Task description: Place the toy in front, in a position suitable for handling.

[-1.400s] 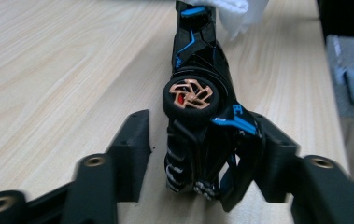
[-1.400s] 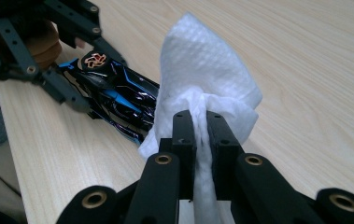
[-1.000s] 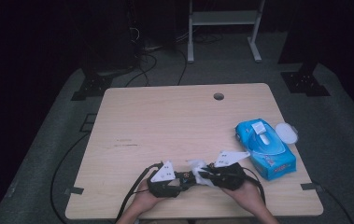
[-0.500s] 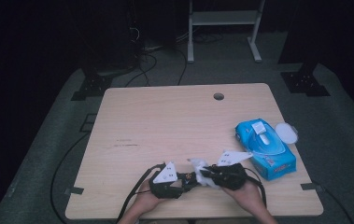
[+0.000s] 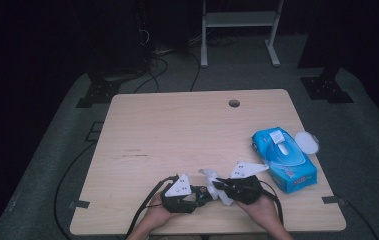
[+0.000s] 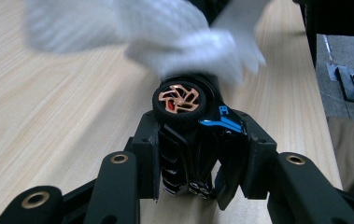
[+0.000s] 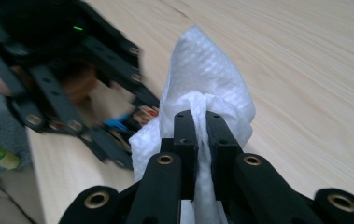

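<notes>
Two things meet near the front edge of the worktop [image 5: 177, 125]: a small black toy car [image 6: 191, 140] and a white wipe [image 7: 202, 88]. The left gripper [image 5: 199, 192] is clamped on the car's body, holding it tipped so that one wheel with a copper-coloured rim faces up in the left gripper view. The wipe lies crumpled over the car's far end, touching it. The right gripper [image 7: 200, 135] has its jaws pressed together on a fold of that wipe, and the cloth bulges out above and beside them. Seen from the high view, the two grippers point at each other, tips nearly touching, with a hand behind each at the front edge. Toward the right edge of the worktop, well apart from the hands, lies a blue pack of wipes [image 5: 284, 157] with its round white lid [image 5: 307, 142] flipped open beside it. Close to the back edge is a small round hole [image 5: 234, 103].
</notes>
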Available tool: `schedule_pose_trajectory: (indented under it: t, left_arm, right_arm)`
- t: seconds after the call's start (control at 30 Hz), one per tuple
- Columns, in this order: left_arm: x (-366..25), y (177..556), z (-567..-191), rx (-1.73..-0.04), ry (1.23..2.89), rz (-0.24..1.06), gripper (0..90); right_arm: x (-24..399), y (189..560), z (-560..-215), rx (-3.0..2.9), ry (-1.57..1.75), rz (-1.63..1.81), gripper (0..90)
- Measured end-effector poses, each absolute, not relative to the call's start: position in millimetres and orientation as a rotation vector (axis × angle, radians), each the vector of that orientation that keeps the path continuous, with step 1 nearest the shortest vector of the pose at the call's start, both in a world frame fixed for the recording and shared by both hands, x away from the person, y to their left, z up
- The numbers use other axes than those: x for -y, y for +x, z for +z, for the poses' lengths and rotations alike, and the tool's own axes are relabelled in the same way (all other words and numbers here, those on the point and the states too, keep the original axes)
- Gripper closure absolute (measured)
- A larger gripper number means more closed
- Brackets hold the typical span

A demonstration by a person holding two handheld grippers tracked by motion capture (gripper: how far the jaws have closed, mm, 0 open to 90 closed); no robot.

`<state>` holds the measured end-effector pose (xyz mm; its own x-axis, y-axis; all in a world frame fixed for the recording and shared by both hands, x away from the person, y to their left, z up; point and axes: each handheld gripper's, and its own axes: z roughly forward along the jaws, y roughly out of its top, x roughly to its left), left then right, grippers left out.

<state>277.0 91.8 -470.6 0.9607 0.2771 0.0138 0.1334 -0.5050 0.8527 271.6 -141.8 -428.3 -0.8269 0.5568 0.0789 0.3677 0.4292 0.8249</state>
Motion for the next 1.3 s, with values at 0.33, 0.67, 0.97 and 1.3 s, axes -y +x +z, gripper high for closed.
schedule_pose_trajectory:
  t: [0.33, 0.67, 0.97, 1.3]
  left_arm:
    - [-90, 277, -471, -0.285, 2.101, 0.176, 58.1]
    - [-90, 277, -472, -0.282, 2.096, 0.167, 58.0]
    - [-90, 278, -472, -0.278, 2.096, 0.157, 58.0]
    - [-90, 277, -471, -0.278, 2.109, 0.162, 58.0]
  right_arm:
    - [132, 271, -426, -2.472, 0.765, 1.315, 84.1]
    - [114, 261, -427, -2.512, 0.677, 1.316, 84.5]
    - [131, 265, -428, -2.481, 0.757, 1.338, 84.3]
    - [136, 264, -426, -2.482, 0.725, 1.294, 84.2]
